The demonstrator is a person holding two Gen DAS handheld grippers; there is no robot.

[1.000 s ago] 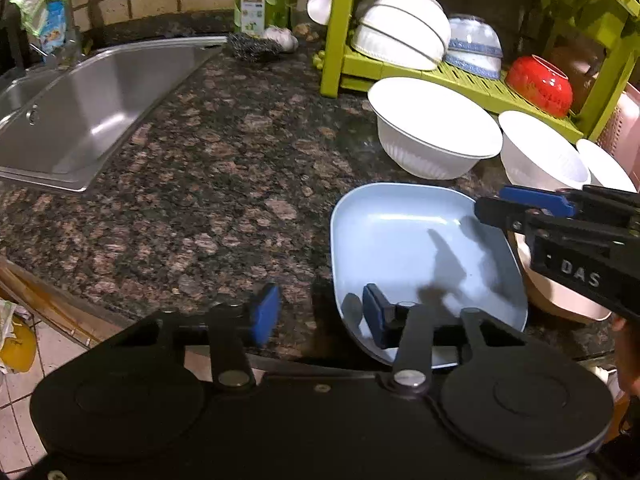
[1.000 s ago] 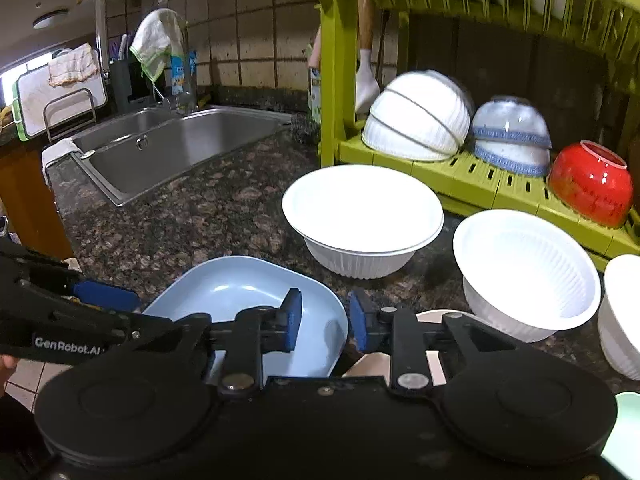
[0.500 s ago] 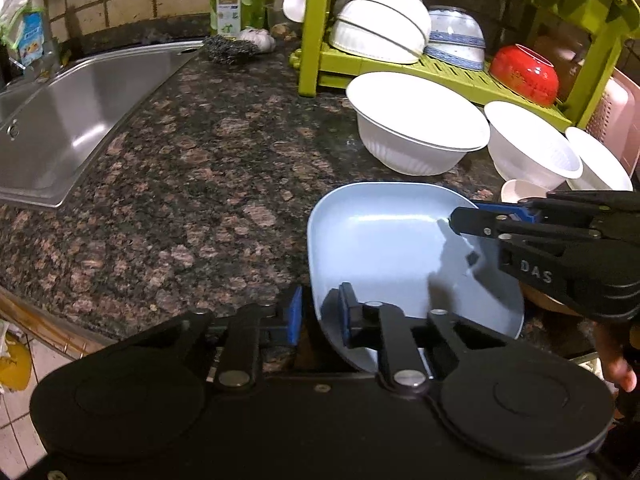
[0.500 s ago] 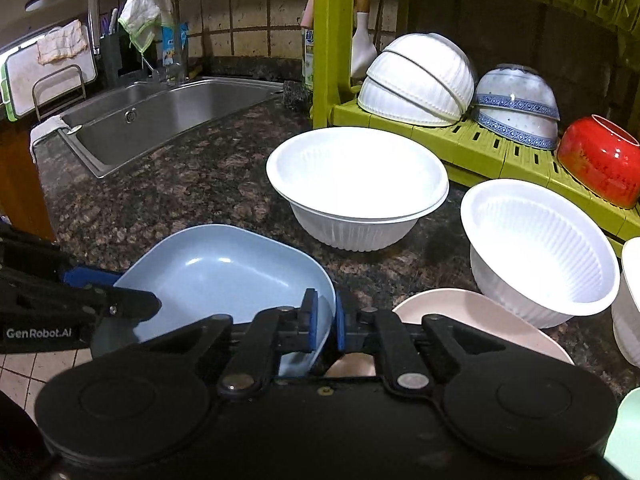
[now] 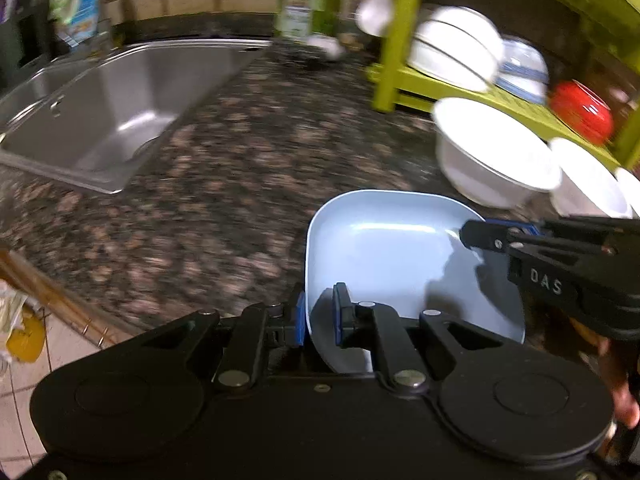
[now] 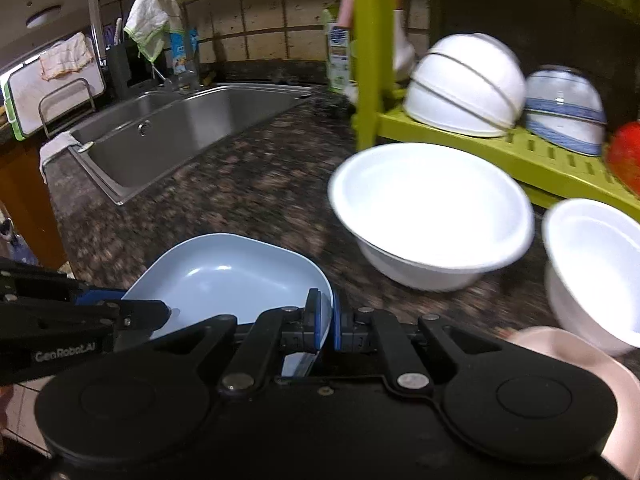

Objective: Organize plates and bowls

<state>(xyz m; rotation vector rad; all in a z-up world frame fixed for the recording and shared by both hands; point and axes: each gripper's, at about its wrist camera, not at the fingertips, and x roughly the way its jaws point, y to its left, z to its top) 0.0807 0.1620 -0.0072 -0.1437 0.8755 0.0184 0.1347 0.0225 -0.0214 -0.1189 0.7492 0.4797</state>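
Tongs [image 6: 326, 322] near white bowl [image 6: 432, 208]

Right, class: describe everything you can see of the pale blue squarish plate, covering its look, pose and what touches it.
The pale blue squarish plate has rounded corners, a raised rim and a smooth, glossy surface like glazed ceramic or melamine. It appears empty. It sits tilted over the dark speckled granite counter, near the front edge. The left gripper is clamped on its near rim, and the right gripper pinches its opposite edge. A large white bowl stands behind it, apart.
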